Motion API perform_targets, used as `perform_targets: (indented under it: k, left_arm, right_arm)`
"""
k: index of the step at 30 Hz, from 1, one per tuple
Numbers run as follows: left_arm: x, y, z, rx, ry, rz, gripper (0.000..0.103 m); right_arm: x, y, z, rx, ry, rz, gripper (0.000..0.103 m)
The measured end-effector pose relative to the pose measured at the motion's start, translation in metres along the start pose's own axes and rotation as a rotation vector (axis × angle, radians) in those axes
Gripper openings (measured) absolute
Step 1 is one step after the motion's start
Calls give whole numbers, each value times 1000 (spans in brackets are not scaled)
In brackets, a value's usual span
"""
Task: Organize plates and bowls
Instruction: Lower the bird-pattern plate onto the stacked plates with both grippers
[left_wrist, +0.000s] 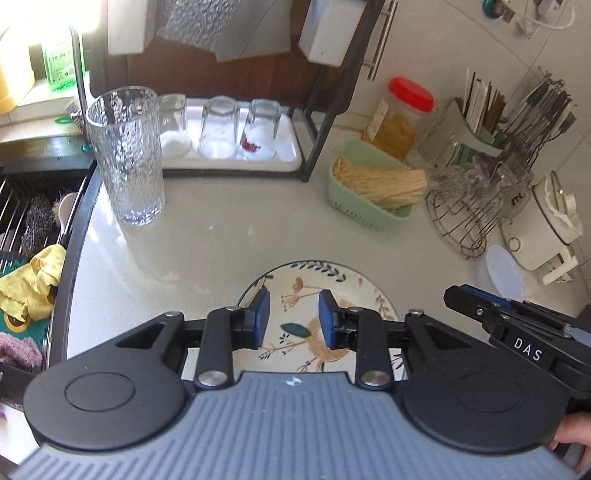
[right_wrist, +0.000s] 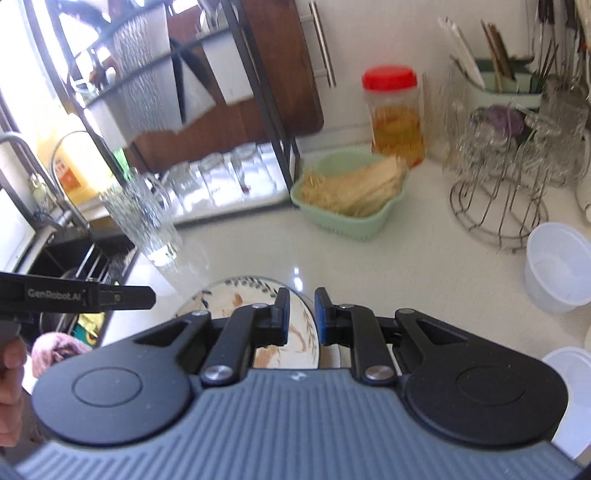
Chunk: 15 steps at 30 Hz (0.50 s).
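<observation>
Left claw (left_wrist: 293, 319): its blue pads stand a little apart, nothing pinched between them; it hangs above the patterned plate, pointing steeply down at it.
Right claw (right_wrist: 301, 317): closed on the rim of the plate, which runs up through the narrow gap between the two pads, edge-on in the right wrist view.
Plate (left_wrist: 325, 295): cream with brown flowers and a ring of dark leaves round the border; it sits at the near part of the tabletop, under both claws. In the right wrist view it looks tilted, but I cannot tell whether any of it is touching the tabletop.
Tabletop (left_wrist: 221, 240): pale and speckled, bare between the plate and the things further back.
Tall glass (left_wrist: 125, 155): textured and clear, upright near the sink edge, well apart from the plate.
Glass tray (left_wrist: 288, 155): white, under the black rack, with tumblers standing mouth-down in a row.
Green basket (left_wrist: 369, 206): holds a bundle of dry noodles, beyond the plate and to the right.
Red-lidded jar (left_wrist: 402, 114): just behind the basket, with amber contents.
Wire stand (left_wrist: 461, 221): to the right of the basket, with glassware hung on it.
White plastic tubs (right_wrist: 557, 266): on the right side of the tabletop, one nearer and one further back.
Sink (left_wrist: 33, 229): on the left, with a yellow cloth (left_wrist: 33, 284) and a scourer lying in it.
Hands: bare fingers (left_wrist: 572, 435) show at the grip of the right tool.
</observation>
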<state>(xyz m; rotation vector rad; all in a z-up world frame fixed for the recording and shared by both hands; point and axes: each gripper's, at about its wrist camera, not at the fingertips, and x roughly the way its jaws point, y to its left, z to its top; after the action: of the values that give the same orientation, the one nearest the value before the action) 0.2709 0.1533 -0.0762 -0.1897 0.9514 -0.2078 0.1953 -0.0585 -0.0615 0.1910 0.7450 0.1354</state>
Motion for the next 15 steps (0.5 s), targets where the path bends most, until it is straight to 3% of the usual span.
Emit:
perform_targets:
  k: [7,15]
  left_arm:
    - [-19,-7,3,18,-51,-64,33]
    - [-24,-25,-1,77,-72,-85,33]
  right_arm:
    - [-24,8,-2,31,-56,-29,17]
    - [-45,5,-9,36,-103,-61,17]
